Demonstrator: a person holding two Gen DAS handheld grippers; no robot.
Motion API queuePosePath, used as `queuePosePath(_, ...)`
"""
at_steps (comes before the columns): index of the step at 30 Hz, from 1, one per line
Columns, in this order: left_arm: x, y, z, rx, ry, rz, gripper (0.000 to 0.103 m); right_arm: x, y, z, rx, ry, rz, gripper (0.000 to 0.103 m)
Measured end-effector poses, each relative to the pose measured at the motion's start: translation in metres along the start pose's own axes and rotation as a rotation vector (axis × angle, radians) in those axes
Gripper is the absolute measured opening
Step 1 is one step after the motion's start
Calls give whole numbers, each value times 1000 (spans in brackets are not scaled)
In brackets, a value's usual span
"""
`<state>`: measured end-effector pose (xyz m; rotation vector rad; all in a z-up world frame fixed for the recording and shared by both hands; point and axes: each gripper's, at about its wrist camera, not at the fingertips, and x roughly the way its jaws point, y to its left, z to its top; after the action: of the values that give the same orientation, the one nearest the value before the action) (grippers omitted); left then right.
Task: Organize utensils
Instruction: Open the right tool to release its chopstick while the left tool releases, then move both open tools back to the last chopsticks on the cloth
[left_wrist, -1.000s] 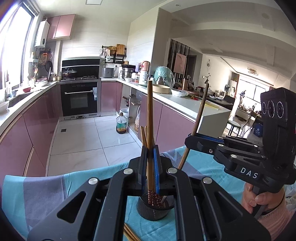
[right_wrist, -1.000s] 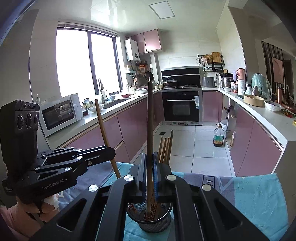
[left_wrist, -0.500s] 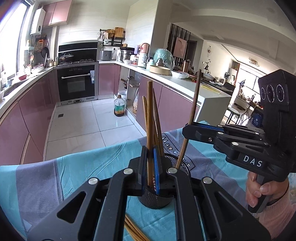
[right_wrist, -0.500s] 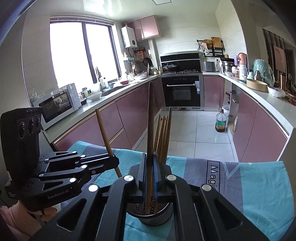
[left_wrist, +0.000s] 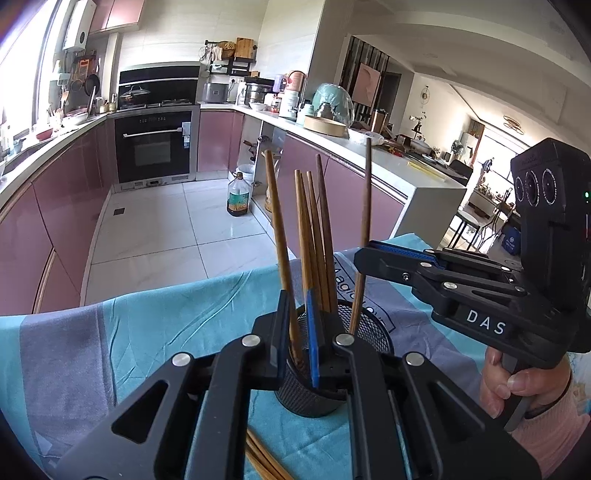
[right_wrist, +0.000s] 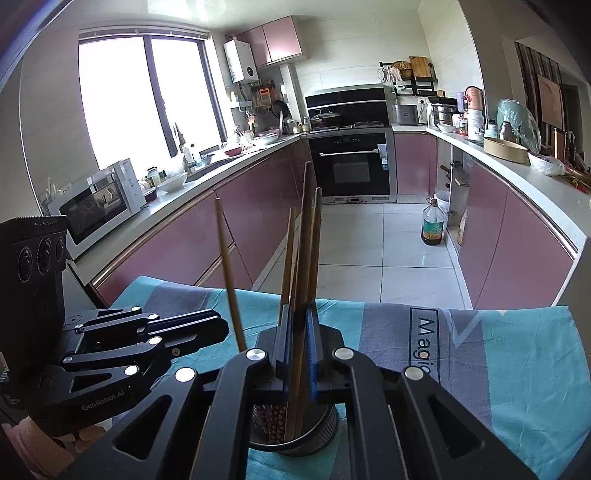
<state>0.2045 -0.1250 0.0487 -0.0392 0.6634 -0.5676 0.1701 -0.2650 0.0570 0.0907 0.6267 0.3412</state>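
Your left gripper (left_wrist: 297, 328) was pinching one wooden chopstick (left_wrist: 279, 236) between its pressed-together fingers, the stick standing nearly upright with its lower end down inside the black mesh holder (left_wrist: 369, 325). Your right gripper (right_wrist: 298, 354) did the same — its fingers clamped on a second chopstick (right_wrist: 304, 229), also upright, its tip inside the same holder (right_wrist: 325, 424). From the left wrist view, the right gripper (left_wrist: 364, 260) came in from the right side with its stick (left_wrist: 366, 192) leaning over the holder's rim. Several more chopsticks (left_wrist: 314, 236) already stood bunched in the holder between the two you held. The holder sat on a teal and grey cloth (left_wrist: 166, 317) — and a few loose chopsticks (left_wrist: 262, 458) lay on that cloth just in front of it. Your hand (left_wrist: 517, 384) gripped the right tool's handle.
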Motion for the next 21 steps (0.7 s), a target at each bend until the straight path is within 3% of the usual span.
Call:
queuePosePath(6,-1,10,-4,-12,-6,13,10,4,0,-5,6,9,3,8)
queuePosePath(12,-15,14,-13,-21,-55,74,33,-6,3,-14,-6,-9,17,20)
queuePosePath(15,-23,18,-19,-23,-73,94,36,-14,8,-19,-17,-21,30,29)
queuePosePath(17,-29,19,-23,-14,-91,119,47,-19,12,-23,-28,-27,45,33)
queuePosePath(21,-37,22,-28,4,-105,162,57,-28,24,-29,-62,-29,79,39)
